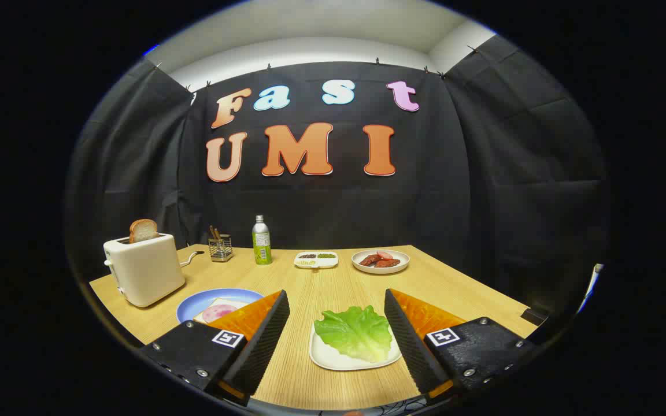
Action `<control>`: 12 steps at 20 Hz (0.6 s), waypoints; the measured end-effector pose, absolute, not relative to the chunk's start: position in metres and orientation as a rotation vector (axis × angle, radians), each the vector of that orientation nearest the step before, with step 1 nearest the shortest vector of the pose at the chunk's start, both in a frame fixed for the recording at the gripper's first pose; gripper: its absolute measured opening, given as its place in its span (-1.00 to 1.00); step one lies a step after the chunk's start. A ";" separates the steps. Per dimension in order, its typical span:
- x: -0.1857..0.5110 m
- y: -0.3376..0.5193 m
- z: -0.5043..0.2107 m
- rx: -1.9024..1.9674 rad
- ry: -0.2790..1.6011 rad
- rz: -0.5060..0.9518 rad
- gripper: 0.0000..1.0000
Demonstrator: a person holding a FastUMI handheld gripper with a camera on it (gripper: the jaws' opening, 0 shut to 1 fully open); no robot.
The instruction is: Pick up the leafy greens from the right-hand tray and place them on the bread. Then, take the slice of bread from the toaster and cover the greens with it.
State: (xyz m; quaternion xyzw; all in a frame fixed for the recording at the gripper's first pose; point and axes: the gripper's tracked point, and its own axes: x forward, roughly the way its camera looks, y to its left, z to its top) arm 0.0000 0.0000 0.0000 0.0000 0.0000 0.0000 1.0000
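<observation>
Two ribbed black fingers (263, 335) stand wide apart and empty, so the gripper (337, 338) holds nothing. Between them, and just ahead of their tips, the leafy greens (357, 332) lie on a small white tray (333, 359) resting on the wooden table (333, 283). To the left, partly behind the left finger, a blue plate (194, 304) carries the bread (224, 304) with a pink slice of meat (215, 312) on top. Beyond that stands the cream toaster (143, 268) with a slice of bread (143, 230) poking up from its slot. Farther back are a wire holder (220, 247), a green-labelled bottle (261, 241), a divided dish (316, 259) and a plate of red meat slices (380, 260).

The step in hand looks like the first pick. To do it well, the gripper should come down centred over the leaf, tips low enough to pinch a raised fold and not the tray's rim. A gentle close should do; the leaf looks thin and likely to slip or tear.
</observation>
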 end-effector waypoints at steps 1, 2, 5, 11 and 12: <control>0.001 0.000 0.000 -0.003 -0.001 -0.001 0.98; 0.003 0.001 -0.001 -0.012 0.000 0.003 0.97; 0.009 0.006 -0.004 -0.054 0.011 0.020 0.98; 0.017 0.017 0.000 -0.108 0.018 0.067 0.98; 0.019 0.018 -0.001 -0.099 0.020 0.071 0.98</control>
